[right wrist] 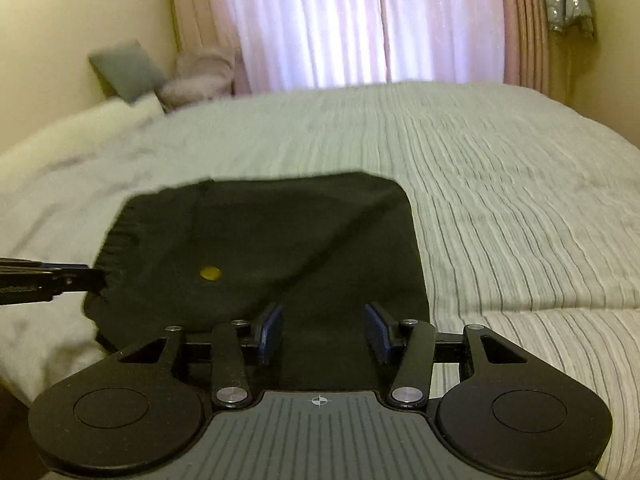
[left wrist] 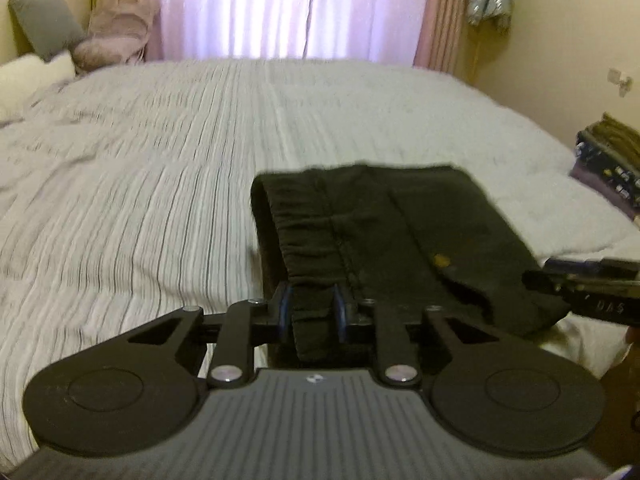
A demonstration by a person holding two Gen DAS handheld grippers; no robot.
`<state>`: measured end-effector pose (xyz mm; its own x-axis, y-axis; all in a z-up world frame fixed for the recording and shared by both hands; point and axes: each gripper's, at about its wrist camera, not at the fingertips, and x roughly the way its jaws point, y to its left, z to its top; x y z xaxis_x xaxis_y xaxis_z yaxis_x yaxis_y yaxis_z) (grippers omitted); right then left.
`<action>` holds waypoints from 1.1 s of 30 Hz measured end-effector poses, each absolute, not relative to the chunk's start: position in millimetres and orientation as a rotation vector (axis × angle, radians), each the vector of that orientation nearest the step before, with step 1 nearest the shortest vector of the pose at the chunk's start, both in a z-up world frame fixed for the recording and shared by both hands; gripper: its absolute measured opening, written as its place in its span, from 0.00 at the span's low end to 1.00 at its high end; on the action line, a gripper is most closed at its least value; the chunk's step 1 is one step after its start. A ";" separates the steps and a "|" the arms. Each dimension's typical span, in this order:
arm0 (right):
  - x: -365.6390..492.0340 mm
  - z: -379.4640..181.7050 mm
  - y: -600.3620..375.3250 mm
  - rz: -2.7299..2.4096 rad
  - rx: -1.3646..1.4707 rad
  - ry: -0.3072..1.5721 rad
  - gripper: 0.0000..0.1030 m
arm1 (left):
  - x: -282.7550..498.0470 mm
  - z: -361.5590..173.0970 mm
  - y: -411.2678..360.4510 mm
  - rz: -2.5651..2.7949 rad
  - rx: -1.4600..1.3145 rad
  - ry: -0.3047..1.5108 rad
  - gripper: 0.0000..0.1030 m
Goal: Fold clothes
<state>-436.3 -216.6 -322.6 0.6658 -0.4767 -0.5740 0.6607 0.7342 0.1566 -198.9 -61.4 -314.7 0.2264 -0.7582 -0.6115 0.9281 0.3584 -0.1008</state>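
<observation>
Trousers at bed edge

Both wrist cams low, close over bed near edge, facing curtains, left cam left of right, shared: dark garment, bed, curtains

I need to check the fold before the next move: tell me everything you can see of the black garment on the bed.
The black garment is dark, soft-looking cloth, folded into a compact block on the striped bedspread near the bed's near edge. A gathered elastic waistband runs along its left side, and a small yellow dot marks the top. The left tool is pinched on the waistband's near end. The right tool is open, its blue pads either side of the near right edge. The cloth looks slightly lifted and rumpled.
</observation>
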 end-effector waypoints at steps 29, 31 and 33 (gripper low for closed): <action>-380.7 -347.4 -379.0 -0.601 0.557 0.570 0.29 | -119.2 -367.4 -192.4 -1.223 0.349 0.645 0.03; -399.0 -336.8 -362.5 -0.607 0.556 0.545 0.29 | -116.4 -354.7 -183.8 -1.233 0.318 0.664 0.03; -417.3 -326.2 -346.0 -0.613 0.555 0.520 0.29 | -122.8 -335.0 -165.6 -1.224 0.289 0.642 0.03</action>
